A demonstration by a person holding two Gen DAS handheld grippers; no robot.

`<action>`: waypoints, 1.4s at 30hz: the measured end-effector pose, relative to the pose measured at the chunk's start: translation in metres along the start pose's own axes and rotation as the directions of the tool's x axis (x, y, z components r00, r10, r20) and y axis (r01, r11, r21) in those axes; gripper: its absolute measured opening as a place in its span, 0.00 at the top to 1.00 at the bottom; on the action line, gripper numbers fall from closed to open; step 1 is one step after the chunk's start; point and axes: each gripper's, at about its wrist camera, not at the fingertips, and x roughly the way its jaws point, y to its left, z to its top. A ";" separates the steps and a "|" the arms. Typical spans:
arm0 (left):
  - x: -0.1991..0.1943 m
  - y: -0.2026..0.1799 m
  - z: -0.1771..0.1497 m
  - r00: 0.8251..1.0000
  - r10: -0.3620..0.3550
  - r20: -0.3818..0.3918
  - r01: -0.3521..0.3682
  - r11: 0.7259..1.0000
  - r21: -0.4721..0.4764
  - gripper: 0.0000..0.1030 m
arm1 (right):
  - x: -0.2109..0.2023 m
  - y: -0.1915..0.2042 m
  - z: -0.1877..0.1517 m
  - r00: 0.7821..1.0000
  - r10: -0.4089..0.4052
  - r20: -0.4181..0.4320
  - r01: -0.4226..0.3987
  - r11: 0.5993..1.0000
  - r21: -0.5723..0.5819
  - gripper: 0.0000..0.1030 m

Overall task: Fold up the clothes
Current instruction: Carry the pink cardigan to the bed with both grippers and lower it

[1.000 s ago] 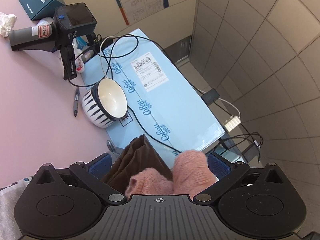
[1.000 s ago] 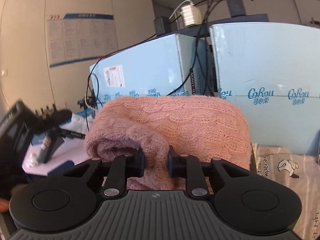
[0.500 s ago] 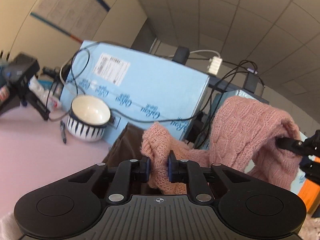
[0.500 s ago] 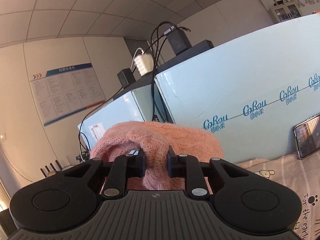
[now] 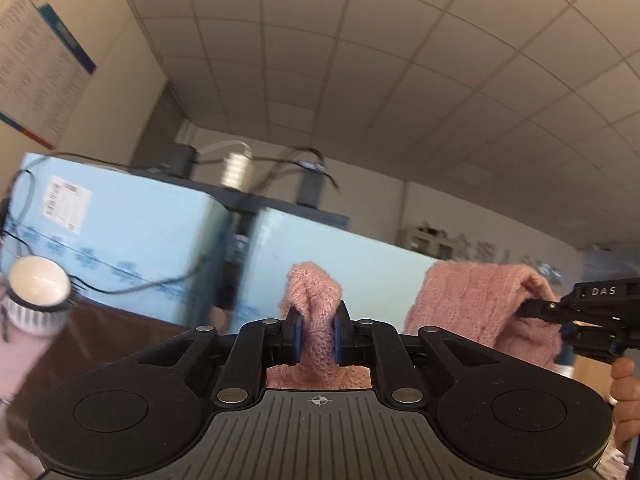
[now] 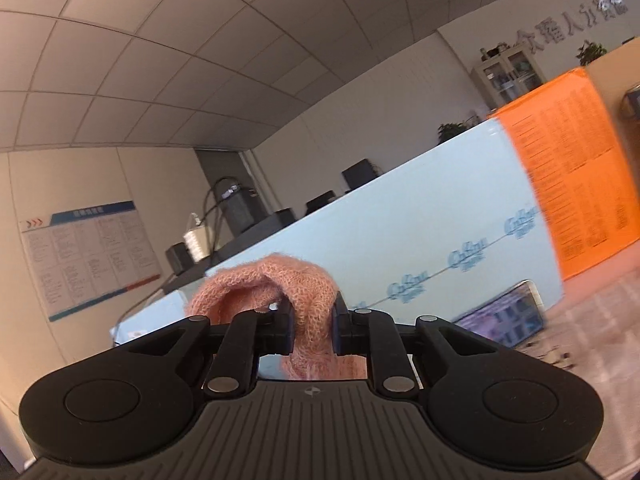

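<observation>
A pink knitted sweater (image 5: 476, 304) hangs in the air between both grippers. My left gripper (image 5: 317, 334) is shut on a bunched edge of it. My right gripper (image 6: 313, 328) is shut on another bunched edge (image 6: 308, 292); it also shows at the right of the left wrist view (image 5: 528, 307), pinching the sweater's far end. Both cameras tilt up toward the ceiling, so the lower part of the sweater is hidden. A dark brown garment (image 5: 120, 336) lies below at the left.
Light blue boxes (image 5: 132, 236) with cables stand behind. A striped white bowl (image 5: 36, 292) sits at the far left. An orange box (image 6: 576, 196) and a phone (image 6: 504, 316) leaning on a blue box (image 6: 420, 248) are at the right, above patterned cloth (image 6: 592, 320).
Both grippers have risen and tilted upward with the sweater held in them. The table has dropped out of view and the ceiling fills the frames.
</observation>
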 end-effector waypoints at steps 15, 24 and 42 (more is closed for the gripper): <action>0.039 -0.022 -0.049 0.892 -0.069 -0.446 0.078 0.997 0.002 0.71 | -0.122 -0.128 -0.022 0.897 -0.390 -0.209 0.363 0.918 -0.158 0.73; 0.025 -0.040 -0.037 0.932 -0.025 -0.362 0.121 0.961 0.247 0.09 | -0.108 -0.078 -0.021 0.952 -0.227 -0.205 0.119 0.892 -0.437 0.20; 0.077 -0.072 -0.076 0.736 -0.277 -0.618 0.446 0.885 0.135 0.76 | -0.047 -0.115 -0.028 0.912 -0.242 -0.332 0.157 0.952 -0.264 0.84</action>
